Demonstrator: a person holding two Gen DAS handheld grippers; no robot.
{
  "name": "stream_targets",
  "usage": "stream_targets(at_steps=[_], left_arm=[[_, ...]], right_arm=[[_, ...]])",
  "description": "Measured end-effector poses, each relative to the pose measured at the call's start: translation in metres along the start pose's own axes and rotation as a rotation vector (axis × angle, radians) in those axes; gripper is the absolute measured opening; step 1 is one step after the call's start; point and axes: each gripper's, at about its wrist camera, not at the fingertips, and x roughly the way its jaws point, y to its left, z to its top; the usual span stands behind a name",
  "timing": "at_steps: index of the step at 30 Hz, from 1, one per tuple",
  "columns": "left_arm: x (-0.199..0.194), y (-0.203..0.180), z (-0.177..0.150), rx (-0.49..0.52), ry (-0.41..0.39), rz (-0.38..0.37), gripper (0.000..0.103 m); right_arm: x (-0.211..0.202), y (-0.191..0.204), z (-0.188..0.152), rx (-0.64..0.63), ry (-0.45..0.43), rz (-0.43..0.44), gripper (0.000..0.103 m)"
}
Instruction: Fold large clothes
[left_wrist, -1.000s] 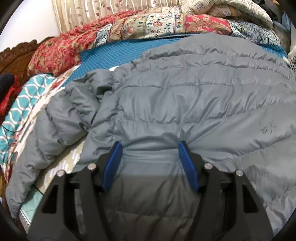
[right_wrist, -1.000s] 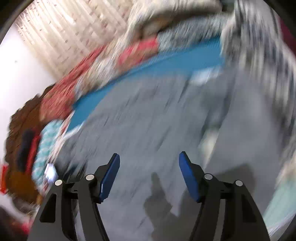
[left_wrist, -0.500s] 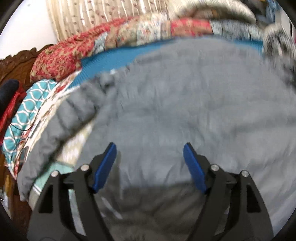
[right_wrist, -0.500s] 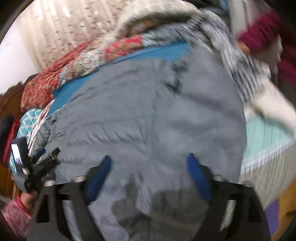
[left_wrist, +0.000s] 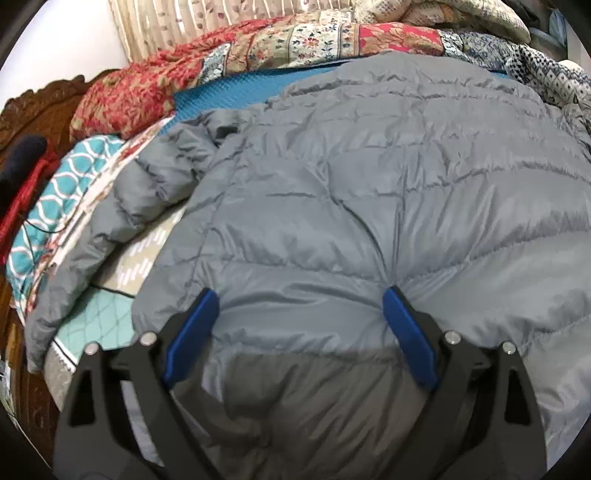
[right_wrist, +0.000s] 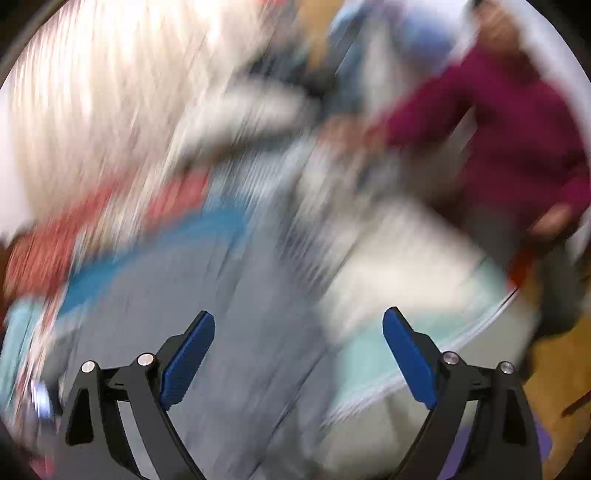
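Left hand-held gripper (left_wrist: 300, 314) now wider over unlabelled grey puffer jacket (left_wrist: 369, 184)

no readable text, no labels, no brand marks, no numbers, no signs in the left wrist view, right wrist view too blurred to read

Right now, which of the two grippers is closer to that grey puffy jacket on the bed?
Left. The left gripper sits right on the grey jacket, jaws opening around a bulge of it. The right gripper hangs open above it, its view blurred.
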Motion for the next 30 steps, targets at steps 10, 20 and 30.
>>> stream_targets(at_steps=[10,20,30], left_arm=[[-0.002,0.0,0.0,0.001,-0.005,0.005,0.088],[-0.001,-0.003,0.0,0.012,-0.003,0.017,0.088],[0.005,-0.004,0.002,0.008,0.017,0.053,0.096]], right_arm=[[-0.095,-0.082,0.112,0.149,-0.406,-0.077,0.091],[0.08,-0.074,0.052,0.145,0.141,0.252,0.056],[0.323,-0.095,-0.012,0.325,0.577,0.166,0.066]])
